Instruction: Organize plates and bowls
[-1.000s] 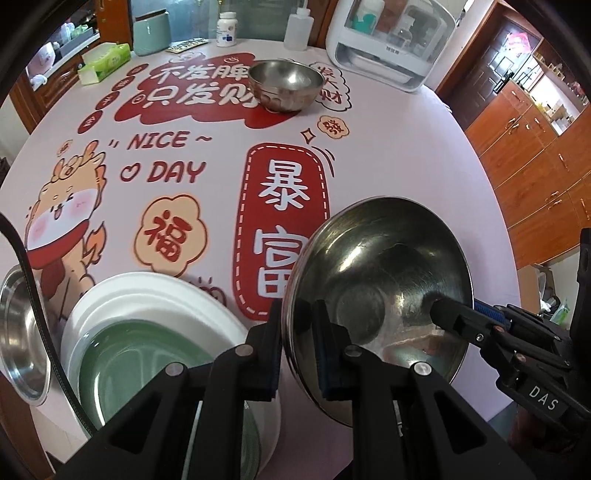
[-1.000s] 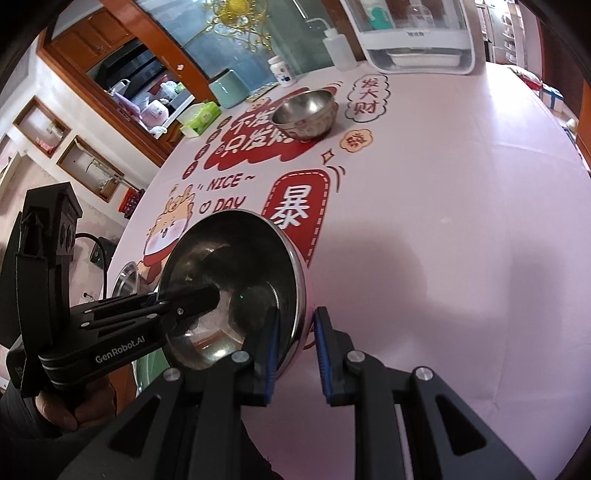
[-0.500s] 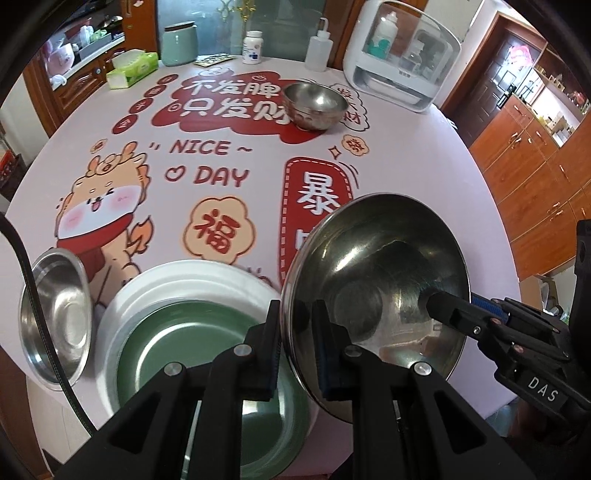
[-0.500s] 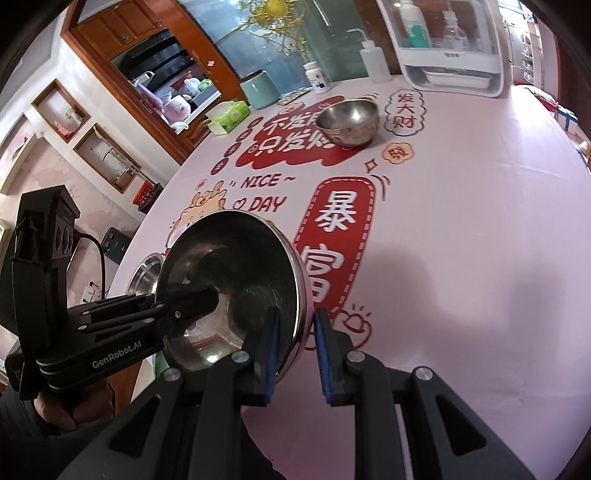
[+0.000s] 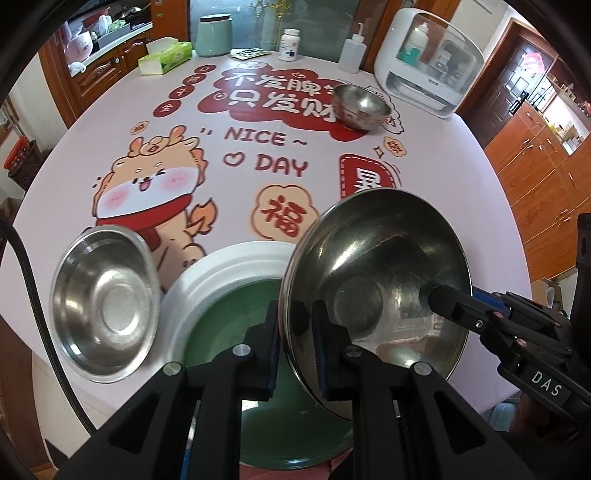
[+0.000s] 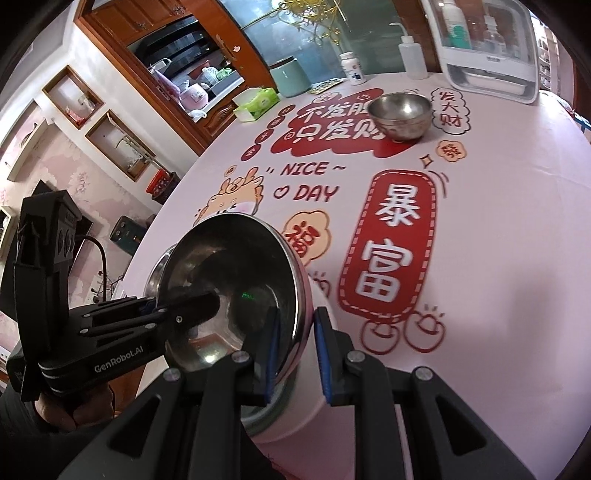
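Note:
A wide shallow steel bowl (image 5: 376, 280) (image 6: 229, 280) hangs tilted above the table, held from both sides. My left gripper (image 5: 295, 328) (image 6: 199, 306) is shut on its left rim. My right gripper (image 6: 295, 332) (image 5: 441, 295) is shut on the opposite rim, one finger inside the bowl. Under and left of it lies a white plate with a green centre (image 5: 229, 295). A smaller steel dish (image 5: 103, 306) sits left of that plate near the table edge. A small deep steel bowl (image 5: 360, 105) (image 6: 400, 114) stands far across the table.
The round table (image 5: 461, 177) has a pink printed cloth. At its far rim stand a tissue box (image 5: 166, 55), a green canister (image 5: 214, 35), a pill bottle (image 5: 290, 44), a squeeze bottle (image 5: 351, 51) and a white cabinet (image 5: 428, 59). A cable (image 5: 33, 295) hangs at left.
Both grippers have carried the steel bowl leftward together, still gripping it. The white plate and the smaller steel dish have come much further into the left wrist view.

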